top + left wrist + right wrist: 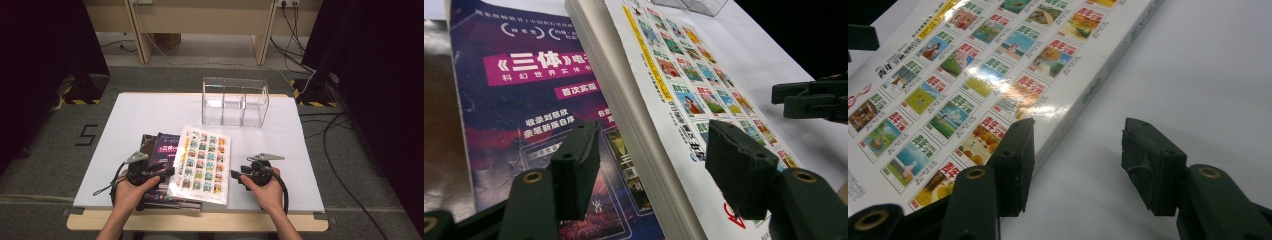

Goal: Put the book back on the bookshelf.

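A white book (202,160) with a grid of small coloured pictures lies on top of a purple book (167,145) and a dark book (146,142) at the table's front left. My left gripper (167,172) is at the white book's left edge. In the left gripper view its jaws (654,135) stand open astride the page edge of the white book (704,85), one jaw over the purple book (524,100). My right gripper (234,175) stands open at the book's right edge, one jaw over the cover (973,65) and the other over bare table, gripper (1078,130).
A clear three-compartment organizer (235,102) stands at the back of the white table (150,110). The right gripper (809,100) also appears far off in the left gripper view. Cables lie on the floor at the right (340,150).
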